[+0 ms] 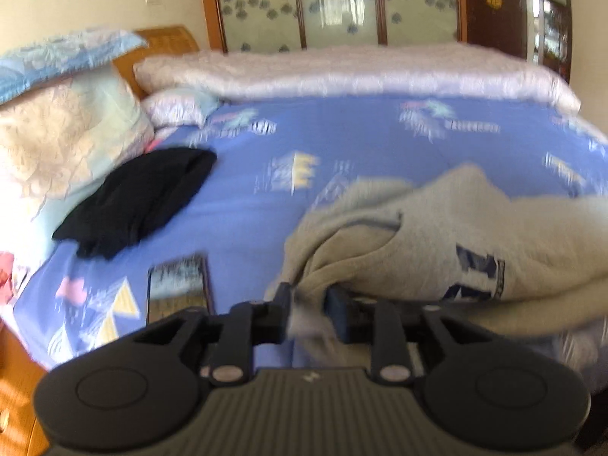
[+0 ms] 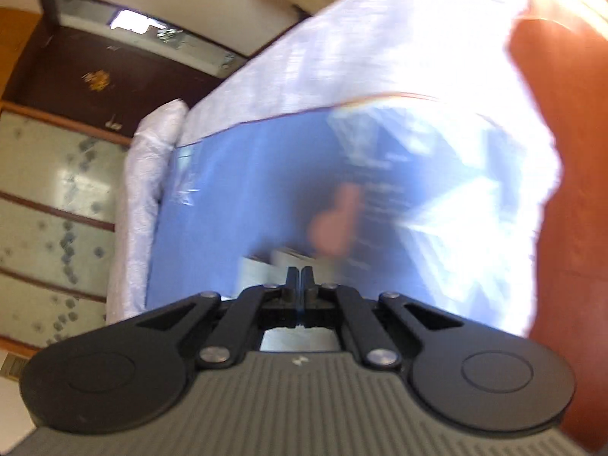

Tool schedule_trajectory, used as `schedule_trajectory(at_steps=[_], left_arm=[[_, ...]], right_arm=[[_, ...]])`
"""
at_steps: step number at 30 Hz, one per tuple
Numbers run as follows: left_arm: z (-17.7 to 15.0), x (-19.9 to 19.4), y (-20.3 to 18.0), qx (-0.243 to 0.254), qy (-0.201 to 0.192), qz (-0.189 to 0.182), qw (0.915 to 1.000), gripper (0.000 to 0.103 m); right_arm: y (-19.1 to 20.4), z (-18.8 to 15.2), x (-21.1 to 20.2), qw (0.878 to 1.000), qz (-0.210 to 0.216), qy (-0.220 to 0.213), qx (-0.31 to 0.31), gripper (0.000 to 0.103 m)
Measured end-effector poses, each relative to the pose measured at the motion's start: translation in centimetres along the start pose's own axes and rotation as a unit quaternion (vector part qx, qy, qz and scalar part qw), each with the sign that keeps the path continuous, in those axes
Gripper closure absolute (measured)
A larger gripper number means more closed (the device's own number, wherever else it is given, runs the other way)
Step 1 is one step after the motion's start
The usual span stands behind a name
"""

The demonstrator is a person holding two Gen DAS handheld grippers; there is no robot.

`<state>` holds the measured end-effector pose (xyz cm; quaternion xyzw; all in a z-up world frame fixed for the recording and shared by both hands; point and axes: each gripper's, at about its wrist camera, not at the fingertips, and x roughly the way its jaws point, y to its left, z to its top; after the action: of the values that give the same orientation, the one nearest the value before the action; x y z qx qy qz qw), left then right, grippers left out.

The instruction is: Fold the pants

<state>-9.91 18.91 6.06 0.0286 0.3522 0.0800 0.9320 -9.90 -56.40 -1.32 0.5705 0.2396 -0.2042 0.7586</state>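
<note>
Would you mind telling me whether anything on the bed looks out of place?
A phone-like slab lies loose on the blue sheet, beside the bunched grey pants, and a black garment sits crumpled near the pillows.

No legible text; dark print on grey pants (image 1: 478, 277) blurred.

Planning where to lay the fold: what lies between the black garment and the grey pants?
Left wrist view: bare blue bedsheet separates black garment from grey pants.
</note>
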Motion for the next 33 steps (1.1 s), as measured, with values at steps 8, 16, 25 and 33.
schedule_trajectory(at_steps=[8,16,25,33], left_arm=[[-0.1,0.0,6.2,-0.268,0.056,-0.113,0.9553,0.048],[-2.0,0.6,7.9,-0.402,0.083,-0.174,0.8953,0.041],[0.5,1.9,5.6,-0.409,0.089,-0.179,0.8904,0.023],[2.9,5.8,3.6,-0.413,0.126,-0.189,0.8822,0.011]], right_arm=[[4.2,-4.4,1.1,0.994,0.052,0.053,-0.076,0.092],[9.0,-5.0,6.2,0.984,0.003,0.024,-0.175,0.070],[7.5,-2.6,8.8,0.988,0.020,0.059,-0.142,0.079],[8.7,-2.6,6.9,0.986,0.034,0.047,-0.159,0.089]])
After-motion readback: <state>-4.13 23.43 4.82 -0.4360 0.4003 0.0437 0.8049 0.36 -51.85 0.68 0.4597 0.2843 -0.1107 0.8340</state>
